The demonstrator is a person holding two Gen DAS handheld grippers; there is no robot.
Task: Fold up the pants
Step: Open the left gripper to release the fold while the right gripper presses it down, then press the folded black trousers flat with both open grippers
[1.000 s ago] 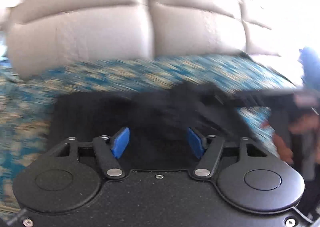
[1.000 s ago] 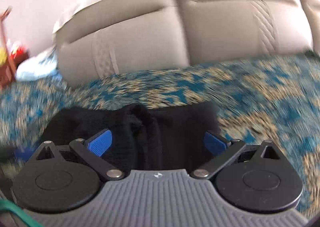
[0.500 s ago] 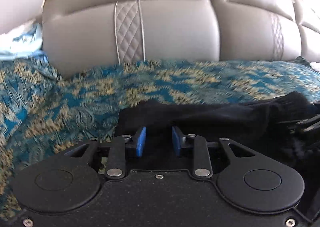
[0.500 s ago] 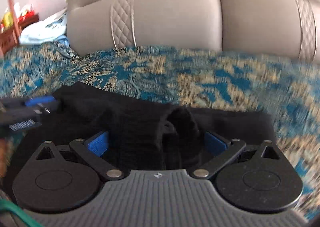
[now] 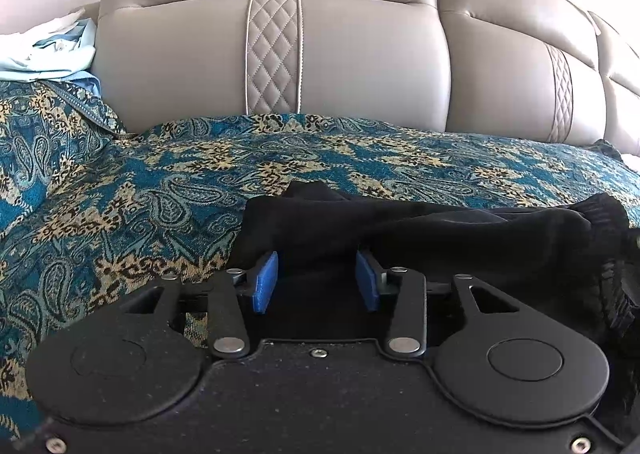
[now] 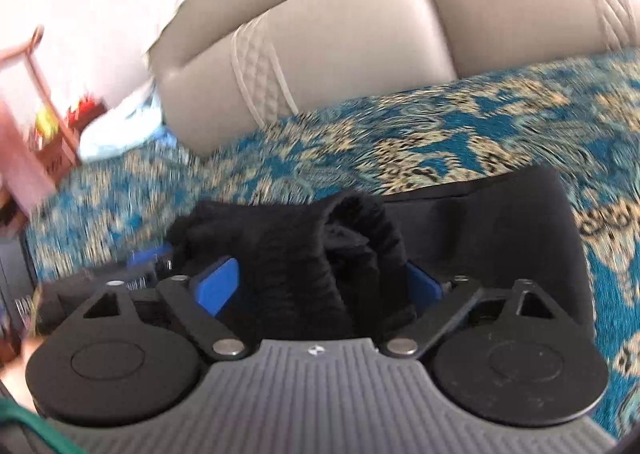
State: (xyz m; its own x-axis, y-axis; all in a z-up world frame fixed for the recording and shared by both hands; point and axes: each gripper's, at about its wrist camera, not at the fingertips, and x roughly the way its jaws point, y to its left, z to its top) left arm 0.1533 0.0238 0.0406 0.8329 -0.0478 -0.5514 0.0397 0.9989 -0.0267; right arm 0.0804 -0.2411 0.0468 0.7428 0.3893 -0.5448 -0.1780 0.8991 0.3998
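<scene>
Both cameras sit low, just behind their own jaws, looking forward across the bed toward its padded headboard (image 5: 360, 62).

The left wrist view is level and sharp. It faces the headboard squarely, close over the patterned bedspread (image 5: 140, 194), with the black pants (image 5: 440, 230) right in front of the lens and running off toward the right edge.

The right wrist view is tilted, so the headboard (image 6: 360, 34) slants across the top, and it is blurred. It hangs just as close over the pants (image 6: 312, 254), and takes in a shelf (image 6: 44, 126) beyond the bed's left edge.

Both views share the headboard's quilted stripe (image 5: 273, 54), the bedspread and the pants.
</scene>
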